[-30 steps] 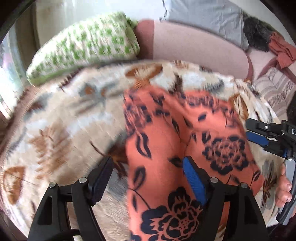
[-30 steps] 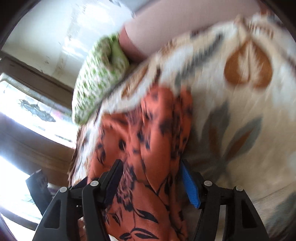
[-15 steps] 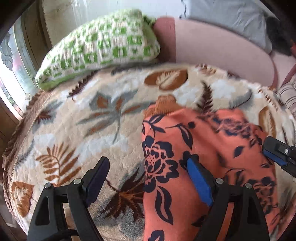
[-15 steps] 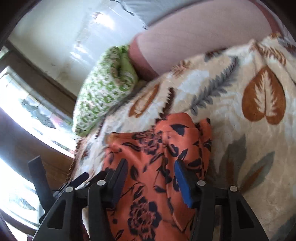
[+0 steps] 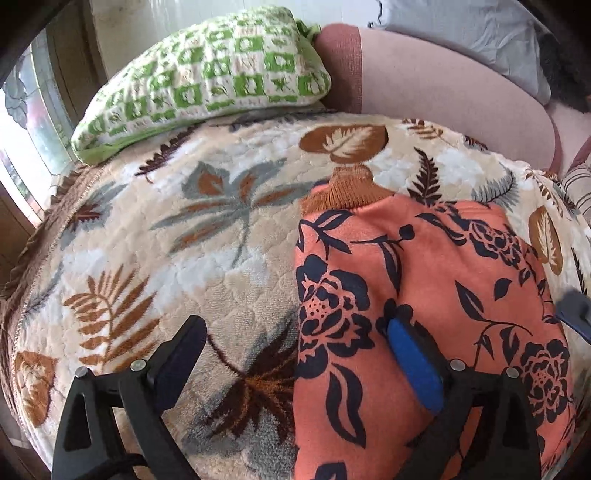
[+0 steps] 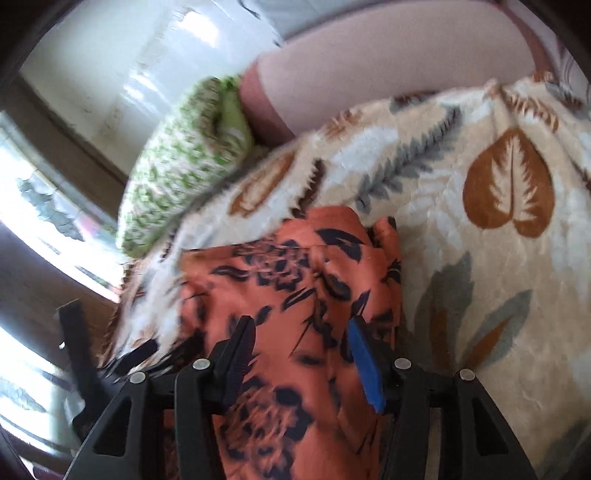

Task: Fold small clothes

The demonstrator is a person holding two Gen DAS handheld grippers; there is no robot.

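Observation:
An orange garment with a dark flower print (image 5: 424,295) lies folded on the leaf-patterned blanket (image 5: 184,240), its brown ribbed cuff (image 5: 347,188) at the far end. My left gripper (image 5: 295,343) is open above the garment's left edge, one finger over the blanket and one over the cloth. My right gripper (image 6: 299,347) is open above the same garment (image 6: 288,273), holding nothing. The right gripper's tip shows at the right edge of the left wrist view (image 5: 574,308).
A green and white checked pillow (image 5: 207,77) lies at the far left against a pink sofa back (image 5: 443,96). A grey cushion (image 5: 461,26) sits behind it. A window (image 6: 44,221) is at the left. The blanket's edge (image 5: 22,266) drops off at left.
The garment has been folded over and laid flat, and the cuff now shows at its far end. Both grippers have drawn back a little, still open.

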